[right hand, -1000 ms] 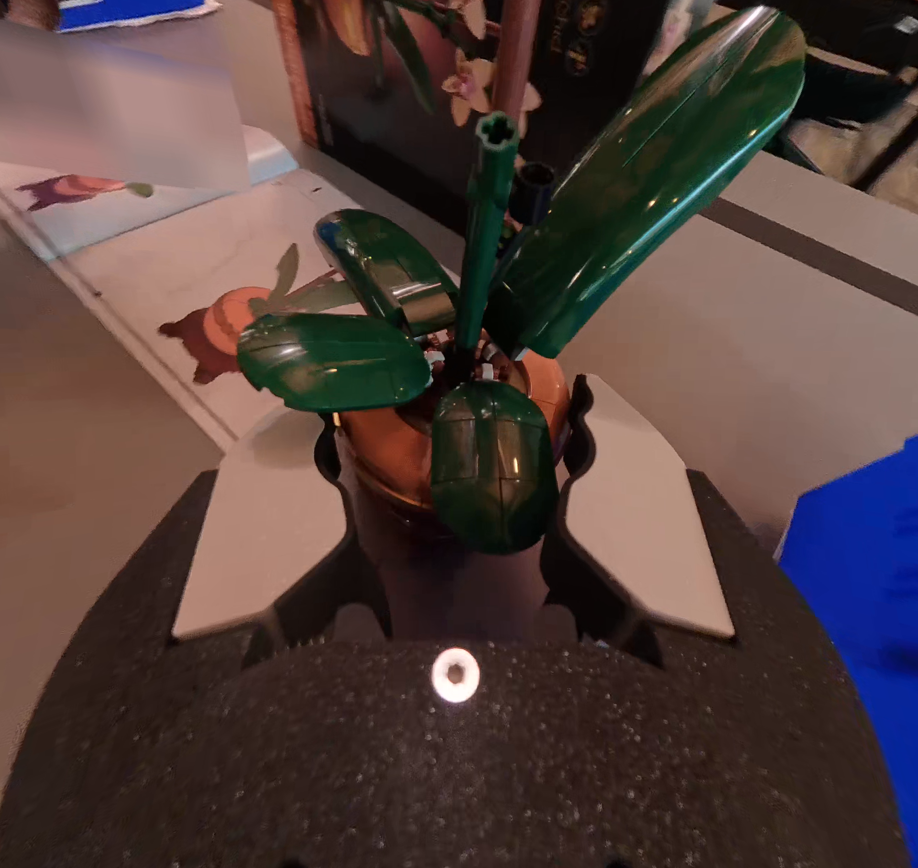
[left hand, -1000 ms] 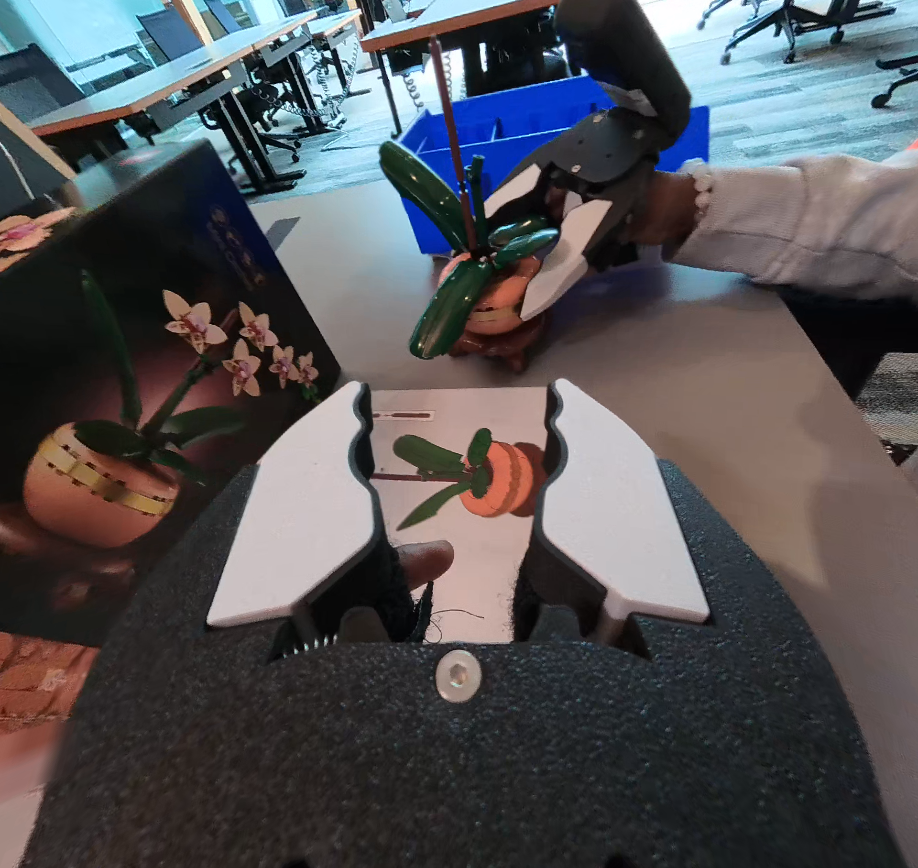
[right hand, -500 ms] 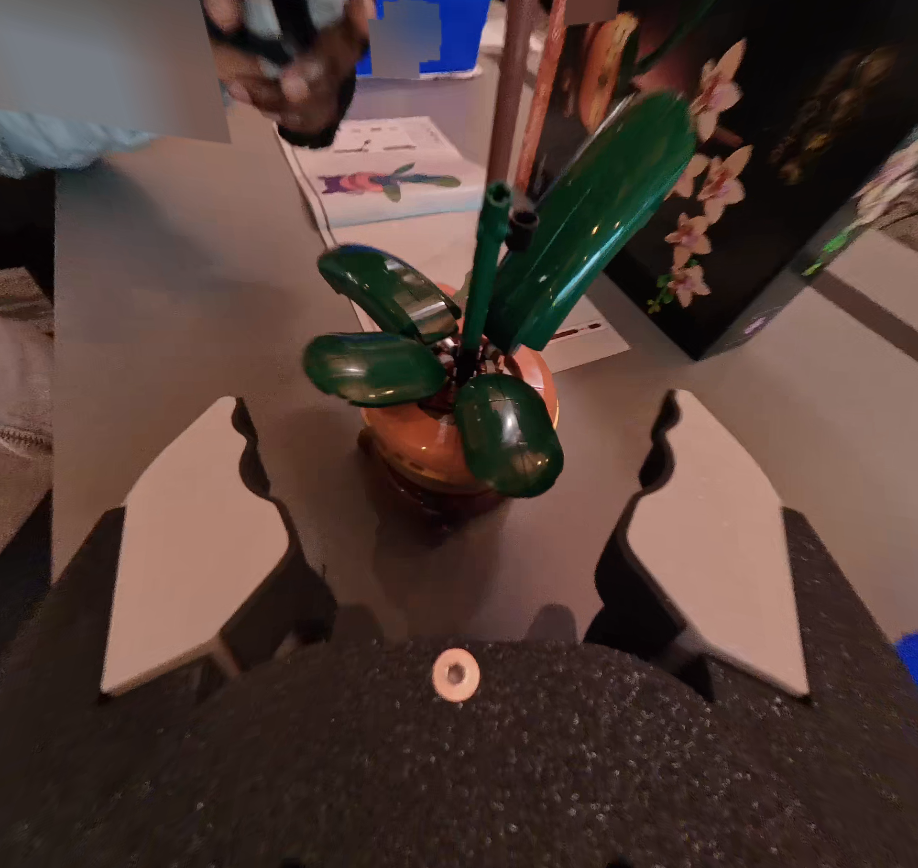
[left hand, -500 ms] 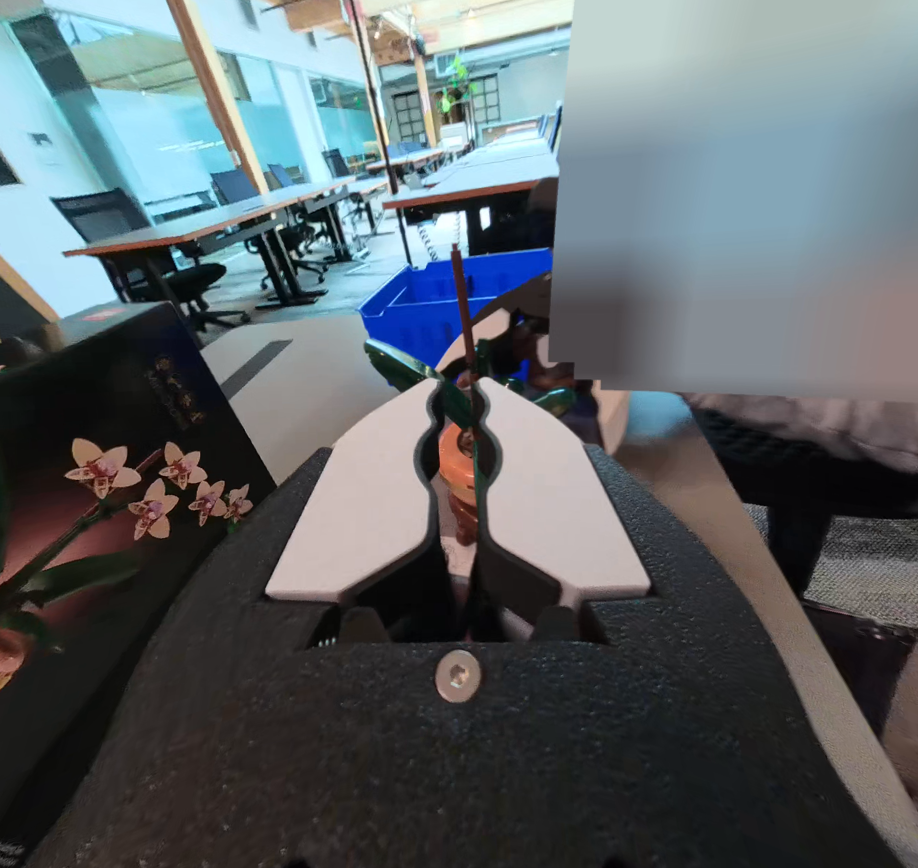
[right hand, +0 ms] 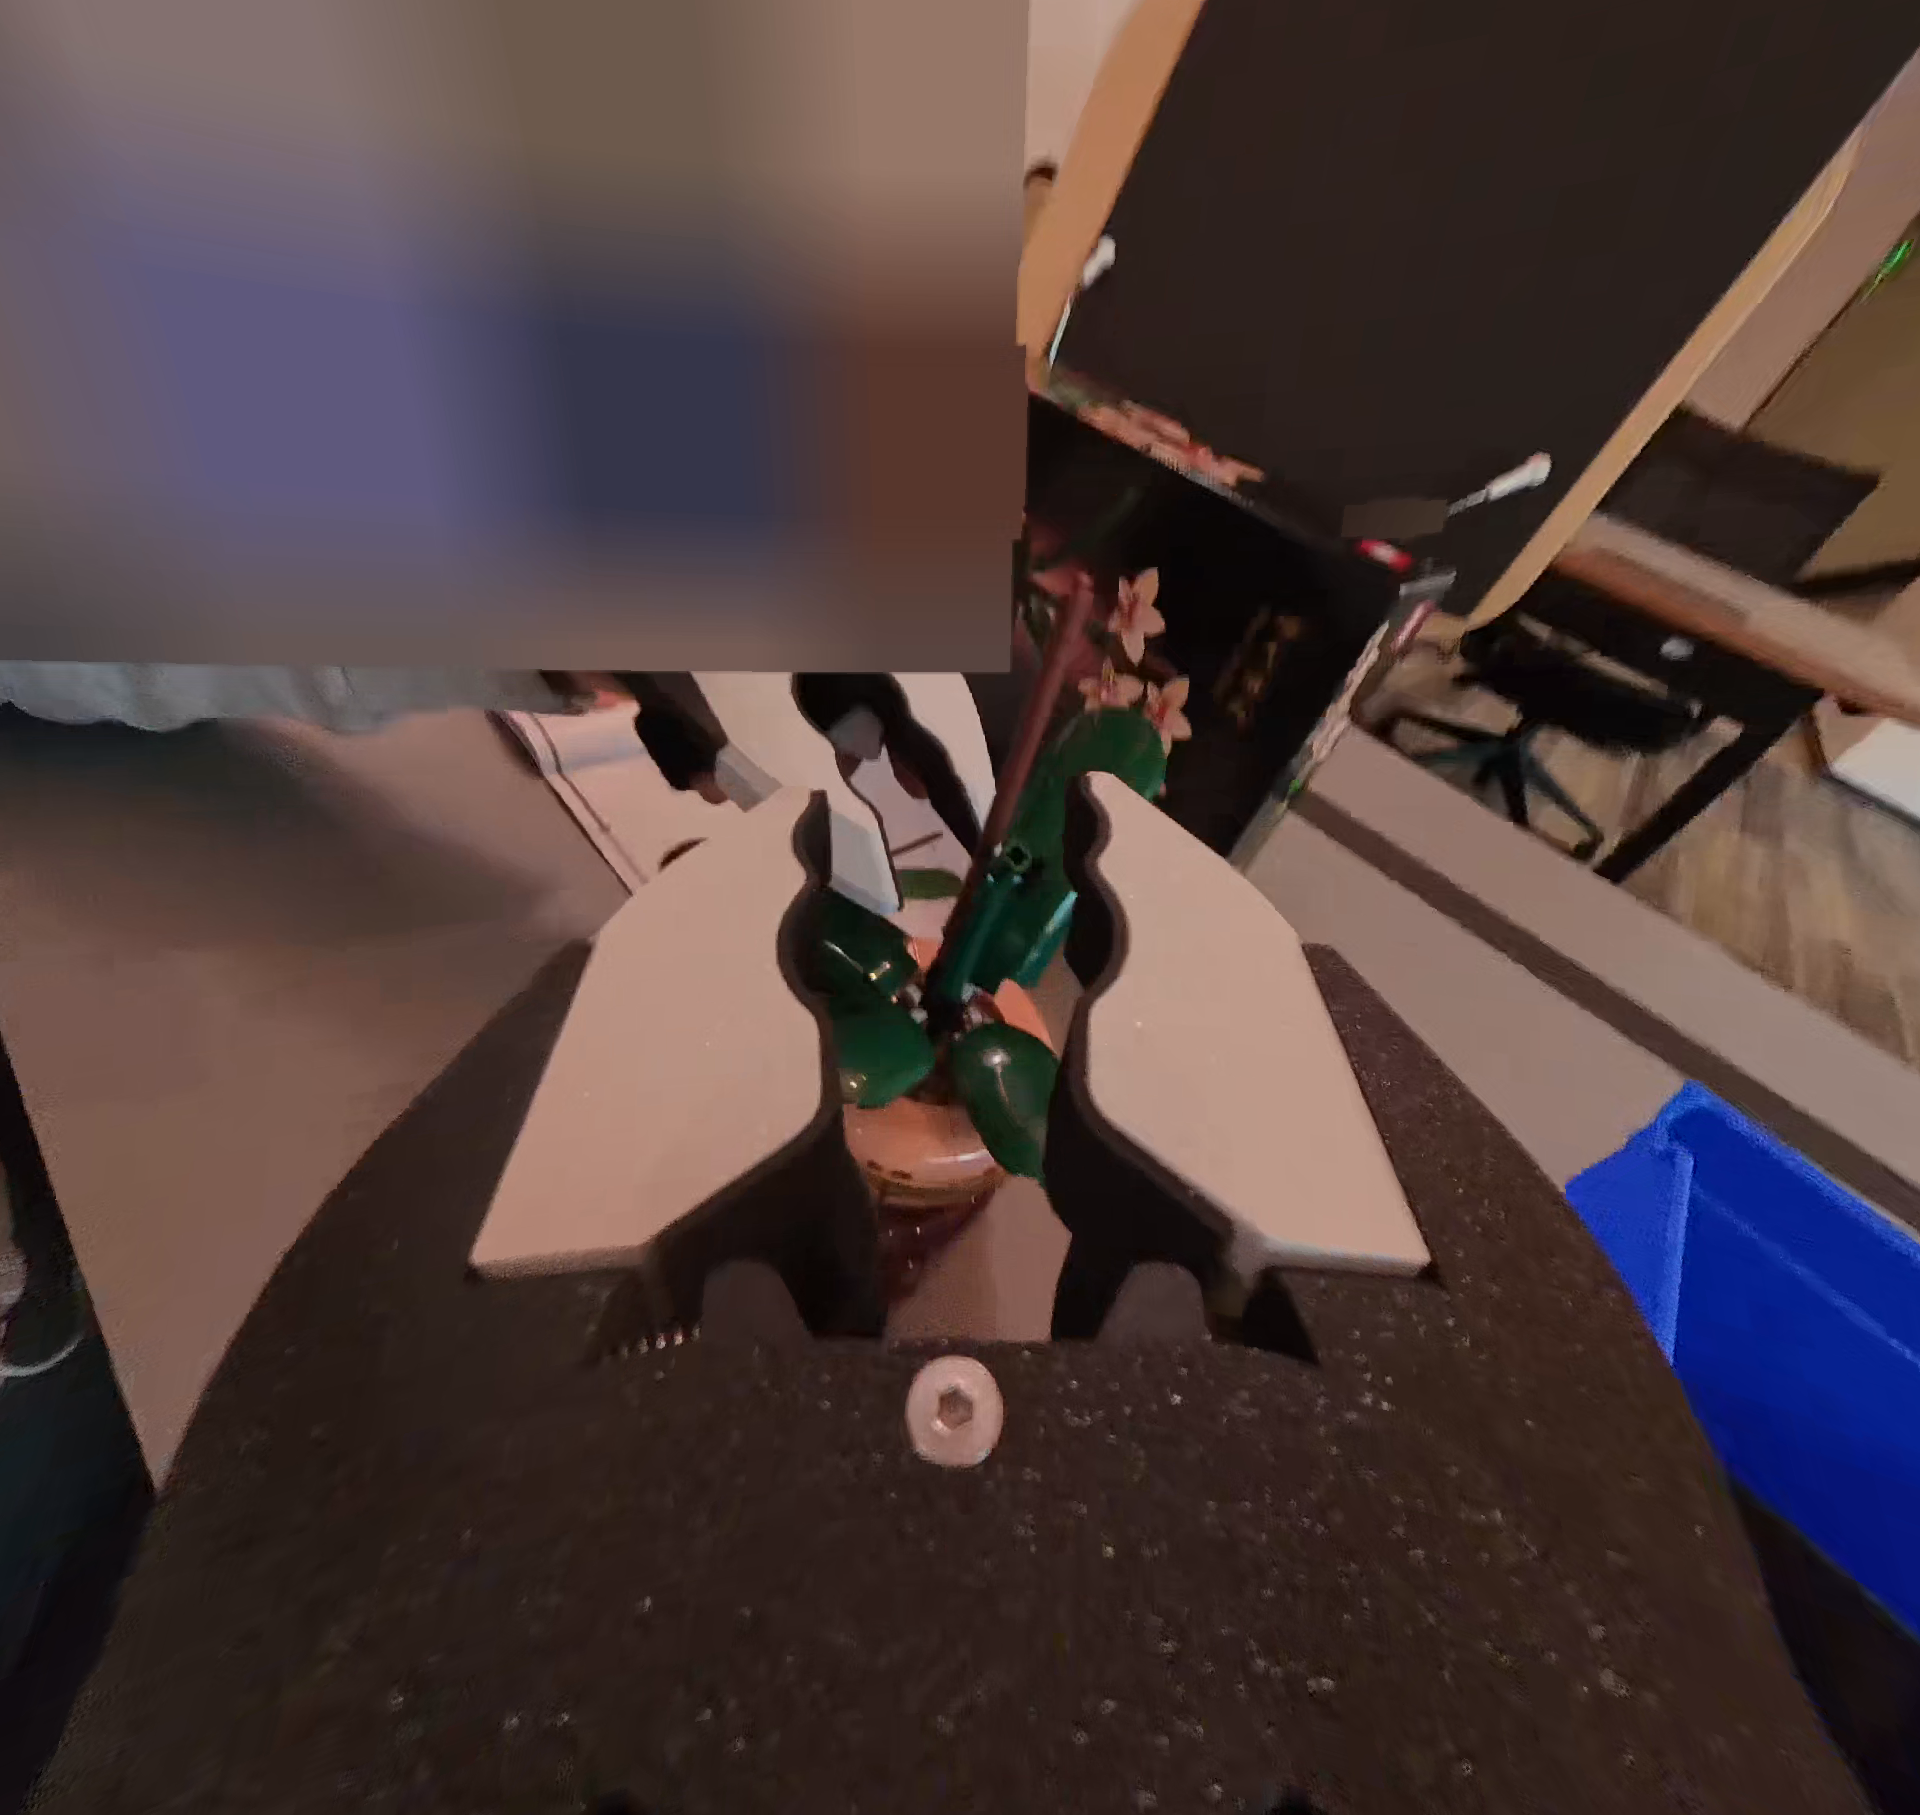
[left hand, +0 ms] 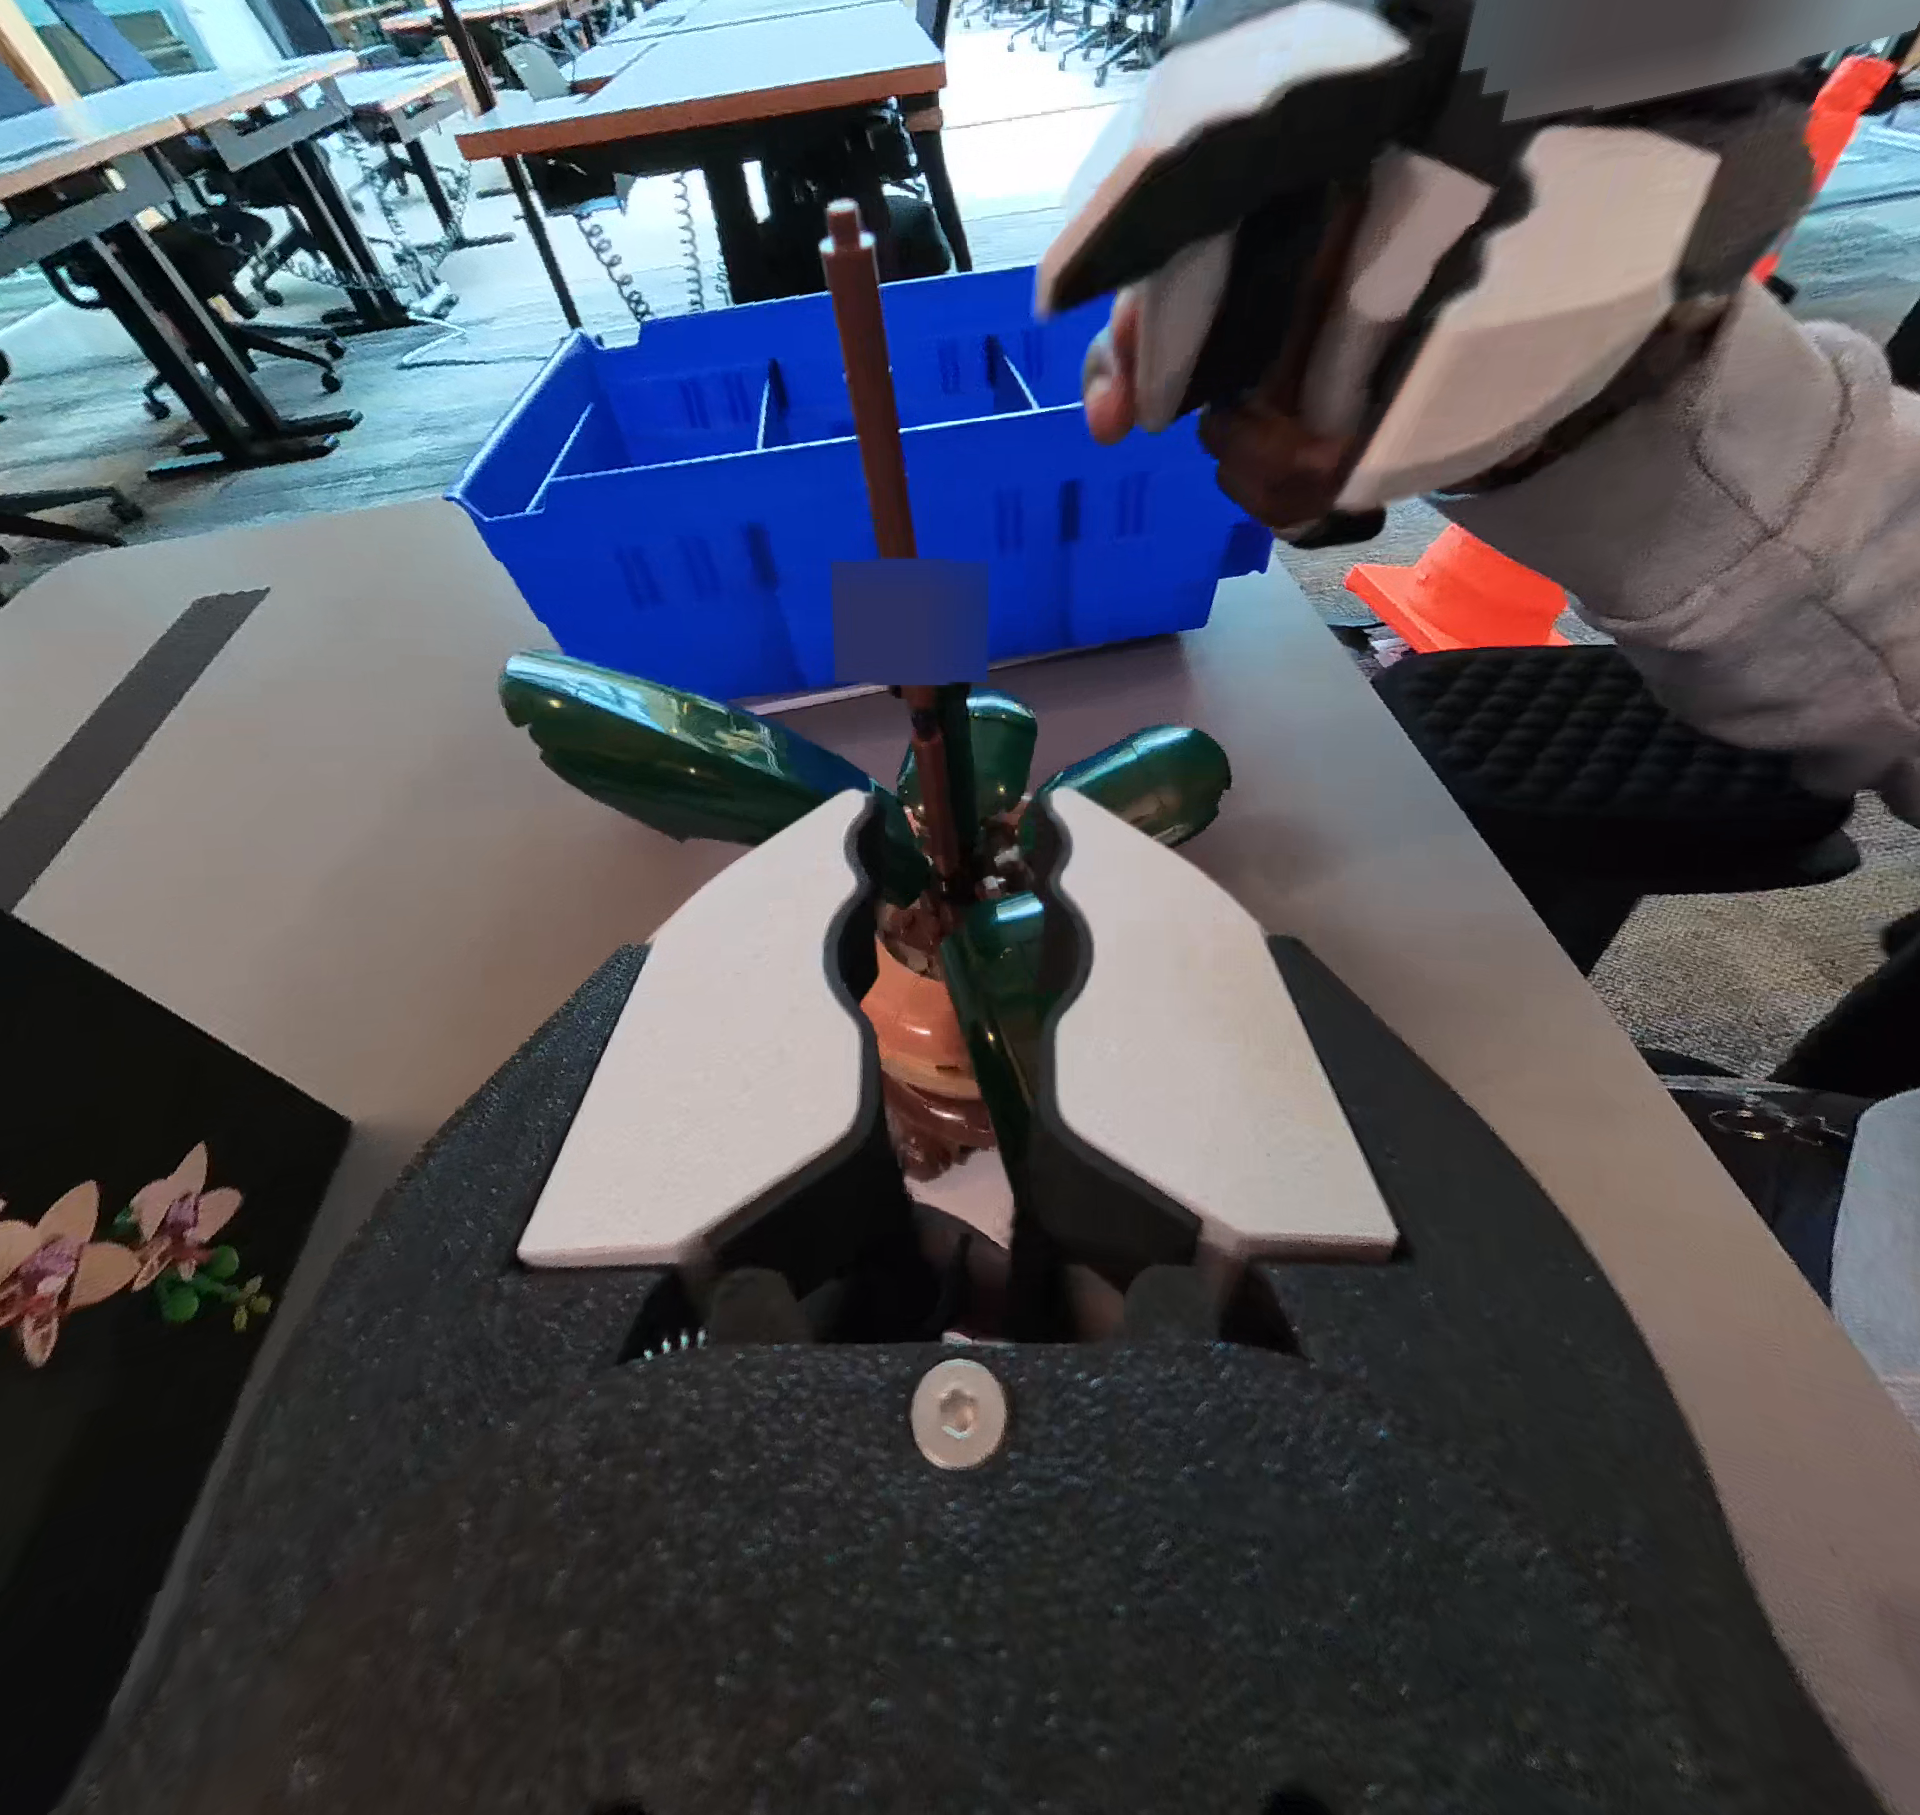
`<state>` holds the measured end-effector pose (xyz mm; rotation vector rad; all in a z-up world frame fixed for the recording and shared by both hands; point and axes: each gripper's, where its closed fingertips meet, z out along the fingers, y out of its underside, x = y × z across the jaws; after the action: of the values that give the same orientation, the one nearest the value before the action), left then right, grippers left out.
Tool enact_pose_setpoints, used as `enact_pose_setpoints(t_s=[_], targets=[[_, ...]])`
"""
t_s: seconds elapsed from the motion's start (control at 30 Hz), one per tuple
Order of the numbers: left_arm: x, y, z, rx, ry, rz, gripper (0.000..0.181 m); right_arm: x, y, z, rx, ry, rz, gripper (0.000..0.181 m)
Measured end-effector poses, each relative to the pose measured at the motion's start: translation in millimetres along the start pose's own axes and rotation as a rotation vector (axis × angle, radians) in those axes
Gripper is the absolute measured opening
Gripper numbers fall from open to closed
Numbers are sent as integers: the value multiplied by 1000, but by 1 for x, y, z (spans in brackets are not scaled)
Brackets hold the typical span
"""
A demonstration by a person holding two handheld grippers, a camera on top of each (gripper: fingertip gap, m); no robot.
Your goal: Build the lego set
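Right gripper (left hand: 1340,248) has lifted away; left gripper (left hand: 956,944) hides the pot (left hand: 914,1017).

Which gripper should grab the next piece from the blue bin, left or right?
Right. The right gripper hangs raised near the blue bin; the left gripper brackets the orchid pot, seemingly steadying it.

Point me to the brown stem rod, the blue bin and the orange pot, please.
brown stem rod (left hand: 871,394): left wrist view, mid-shaft in front of the bin.
blue bin (left hand: 686,560): left wrist view, near outer wall.
orange pot (left hand: 914,1022): left wrist view, side showing between the left gripper's fingers.
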<state>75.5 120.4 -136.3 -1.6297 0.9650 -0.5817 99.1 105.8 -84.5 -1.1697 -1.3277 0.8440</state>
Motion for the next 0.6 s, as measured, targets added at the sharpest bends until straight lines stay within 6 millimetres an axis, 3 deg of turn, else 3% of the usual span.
enact_pose_setpoints(t_s=[0.13,0.37,0.6], targets=[[-2,-1,5,29,-3,51,20,7,-1,10,-10,-38,60,15],[-3,-1,11,71,31,27,11,10,10,30,-130,-151,145,29],[-5,0,12,96,84,-76,4,17,12,41,-191,-142,161,5]])
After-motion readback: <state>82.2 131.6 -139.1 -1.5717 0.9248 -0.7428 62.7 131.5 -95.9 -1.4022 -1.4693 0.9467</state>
